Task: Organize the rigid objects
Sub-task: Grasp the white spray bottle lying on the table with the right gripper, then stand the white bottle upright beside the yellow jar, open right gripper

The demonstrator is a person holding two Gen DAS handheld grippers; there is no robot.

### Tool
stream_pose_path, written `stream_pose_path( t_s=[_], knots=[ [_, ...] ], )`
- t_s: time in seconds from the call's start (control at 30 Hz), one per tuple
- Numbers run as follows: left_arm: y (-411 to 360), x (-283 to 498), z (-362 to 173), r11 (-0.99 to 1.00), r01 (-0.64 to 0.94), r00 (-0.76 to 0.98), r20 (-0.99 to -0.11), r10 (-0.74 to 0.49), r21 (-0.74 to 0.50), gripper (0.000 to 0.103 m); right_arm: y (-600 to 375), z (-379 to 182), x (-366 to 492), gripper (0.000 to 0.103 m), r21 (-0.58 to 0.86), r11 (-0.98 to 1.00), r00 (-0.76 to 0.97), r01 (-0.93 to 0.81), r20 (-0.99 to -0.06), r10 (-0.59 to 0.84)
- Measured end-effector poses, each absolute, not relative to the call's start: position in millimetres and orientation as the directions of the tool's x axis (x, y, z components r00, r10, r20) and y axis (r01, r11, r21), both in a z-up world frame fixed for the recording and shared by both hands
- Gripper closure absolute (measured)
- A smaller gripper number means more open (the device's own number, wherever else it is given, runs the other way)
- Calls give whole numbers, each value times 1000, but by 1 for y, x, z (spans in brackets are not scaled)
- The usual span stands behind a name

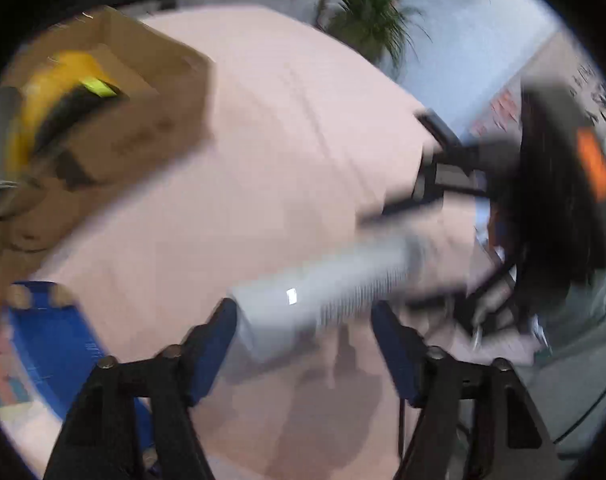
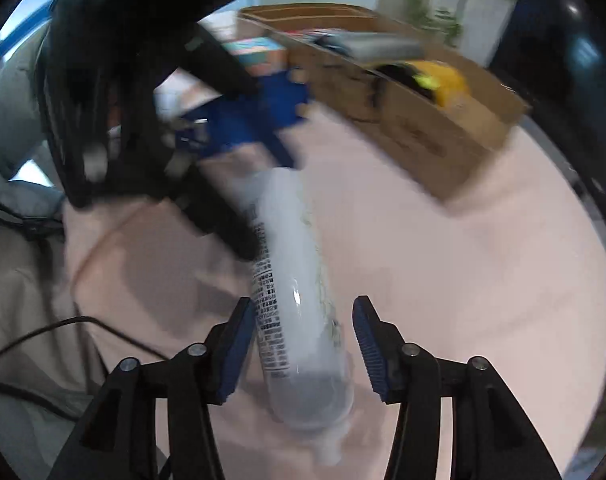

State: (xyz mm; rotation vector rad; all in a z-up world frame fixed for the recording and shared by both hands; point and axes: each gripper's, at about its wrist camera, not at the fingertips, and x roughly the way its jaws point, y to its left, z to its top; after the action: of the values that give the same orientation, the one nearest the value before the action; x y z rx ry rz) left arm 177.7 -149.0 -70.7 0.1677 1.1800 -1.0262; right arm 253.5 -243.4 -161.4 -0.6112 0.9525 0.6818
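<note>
Left wrist view, from 9 o'clock across: a cardboard box [image 1: 143, 92] sits at the far left of the pink table [image 1: 263, 140], with a yellow item [image 1: 51, 92] inside. Nearer, at 8 o'clock, lies a blue object [image 1: 51, 332], blurred. At 6 o'clock the left hand-held gripper [image 1: 305, 344] has its blue pads spread wide, the white bottle [image 1: 323, 292] lying between them and running toward 3 o'clock; whether the pads touch it cannot be told through the blur. At 3 o'clock the right hand-held gripper [image 1: 427, 152] shows, black, with an orange patch on its body. A potted plant [image 1: 367, 12] stands at 12 o'clock beyond the table.

Right wrist view: at 10 o'clock the left hand-held gripper [image 2: 259, 120] reaches in from the left, black frame and blue fingers at the bottle's [image 2: 299, 300] far end. The bottle lies on its side on the table [image 2: 463, 280], slanting from centre down to 6 o'clock, printed label facing up. The right hand-held gripper [image 2: 301, 344] straddles its near end, pads apart, the left pad close against the label and the right pad clear of it. At 1 o'clock the box [image 2: 443, 136] holds the yellow item [image 2: 443, 76] and a grey object [image 2: 383, 46].
</note>
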Motion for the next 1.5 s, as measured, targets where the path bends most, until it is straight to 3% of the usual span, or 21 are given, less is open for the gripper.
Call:
stream_pose_path(
  t_s=[0.03, 0.13, 0.27, 0.43, 0.53, 0.63, 0.73, 0.87, 1.0, 1.1, 1.3, 1.5],
  knots=[
    [-152, 176, -75, 552, 735, -15, -823, -569, -395, 49, -249, -160, 258, 54, -181, 661, 421, -729, -879, 224],
    [-163, 162, -78, 508, 765, -59, -828, -557, -396, 49, -273, -161, 279, 52, -183, 758, 452, -626, -877, 162],
    [-159, 163, -54, 525, 774, 19, -815, -579, -354, 47, -305, -160, 283, 63, -122, 863, 491, -490, -857, 158],
    [-173, 196, -35, 565, 793, 140, -835, -532, -228, 45, -346, -152, 284, 61, 183, 957, 502, -227, -820, 276],
    [-200, 214, -49, 522, 824, 95, -854, -511, -221, 45, -367, -172, 275, 50, 412, 909, 471, -61, -791, 390],
    [-219, 216, -66, 487, 833, 21, -863, -505, -264, 47, -375, -196, 287, 49, 571, 818, 464, 74, -746, 478],
    [-220, 203, -74, 495, 826, -5, -881, -473, -270, 58, -373, -215, 303, 49, 656, 735, 494, 171, -703, 511],
    [-213, 178, -77, 544, 776, -14, -871, -491, -319, 59, -355, -223, 321, 49, 653, 728, 502, 210, -711, 492],
    [-193, 180, -84, 629, 654, -1, -832, -554, -420, 58, -316, -213, 321, 53, 501, 855, 477, 137, -789, 386],
    [-184, 177, -87, 651, 604, 17, -809, -587, -460, 59, -311, -208, 319, 55, 486, 866, 472, 120, -795, 381],
    [-171, 167, -73, 684, 585, 90, -803, -590, -436, 63, -306, -165, 289, 61, 498, 867, 556, 20, -726, 405],
    [-152, 195, -21, 710, 583, 240, -750, -616, -396, 64, -294, -102, 298, 62, 454, 883, 642, -116, -644, 416]
  ],
)
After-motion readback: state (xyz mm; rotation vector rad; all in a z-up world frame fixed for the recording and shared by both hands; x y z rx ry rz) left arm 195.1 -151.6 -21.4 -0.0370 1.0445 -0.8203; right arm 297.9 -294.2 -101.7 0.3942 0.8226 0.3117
